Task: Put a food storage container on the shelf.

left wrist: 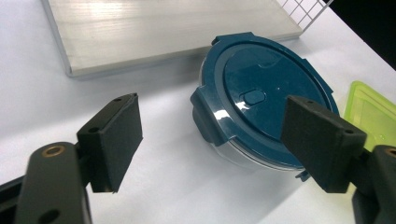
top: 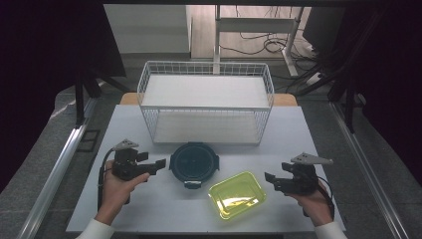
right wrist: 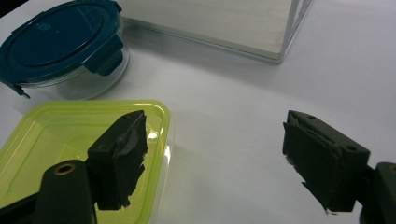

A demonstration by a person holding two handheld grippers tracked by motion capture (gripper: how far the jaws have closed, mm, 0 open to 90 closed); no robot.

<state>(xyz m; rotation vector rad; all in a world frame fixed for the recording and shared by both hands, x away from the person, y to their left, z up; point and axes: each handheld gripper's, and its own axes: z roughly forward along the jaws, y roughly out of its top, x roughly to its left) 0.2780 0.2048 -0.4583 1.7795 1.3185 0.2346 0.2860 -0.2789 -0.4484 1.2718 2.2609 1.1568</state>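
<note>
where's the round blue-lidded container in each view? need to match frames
High view: round blue-lidded container at table centre, just in front of the wire rack.
Left gripper view: right of centre, lid facing the camera, partly behind the right jaw.
Right gripper view: top left corner.
Shared landmark: the yellow-green rectangular container right beside it, on the side away from the rack.

one round blue-lidded container (top: 194,163); one yellow-green container (top: 237,194); one wire basket (top: 206,102); two grippers

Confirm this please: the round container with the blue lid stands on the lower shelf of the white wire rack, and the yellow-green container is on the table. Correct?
Not quite. The round container stands on the table in front of the wire rack, as the high view shows. The yellow-green container is indeed on the table.
</note>
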